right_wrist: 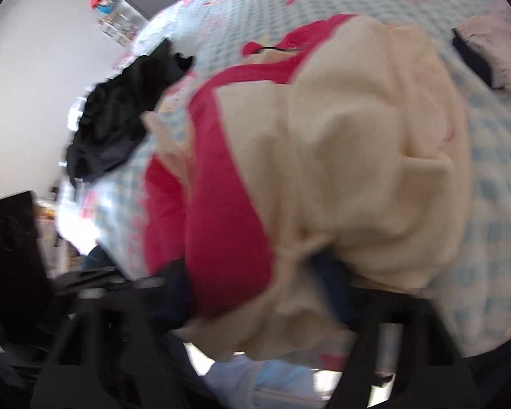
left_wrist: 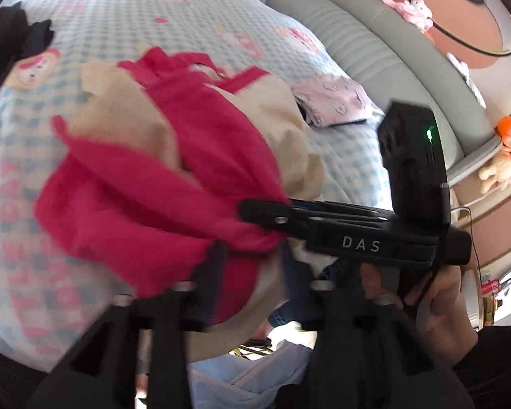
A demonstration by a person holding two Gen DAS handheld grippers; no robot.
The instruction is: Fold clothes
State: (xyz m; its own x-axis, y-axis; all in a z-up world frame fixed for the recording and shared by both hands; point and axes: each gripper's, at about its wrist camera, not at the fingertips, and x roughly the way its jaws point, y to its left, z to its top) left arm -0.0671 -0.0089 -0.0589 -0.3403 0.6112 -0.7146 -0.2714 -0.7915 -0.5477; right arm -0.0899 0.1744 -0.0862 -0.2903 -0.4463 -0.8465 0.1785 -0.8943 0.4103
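Bed, checked sheet | red-and-cream garment bunched, lifted, unfolded | left tool and right tool both clamp its edge | folded pink garment beside headboard; black garment heaped, unfolded

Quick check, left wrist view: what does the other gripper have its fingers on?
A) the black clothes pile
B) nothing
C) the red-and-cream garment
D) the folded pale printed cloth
C: the right gripper has its fingertips buried in the bunched red-and-cream garment, lifted over the checked bedspread.

Bed with blue checked cartoon quilt, red-and-cream garment, black clothing, folded lilac garment
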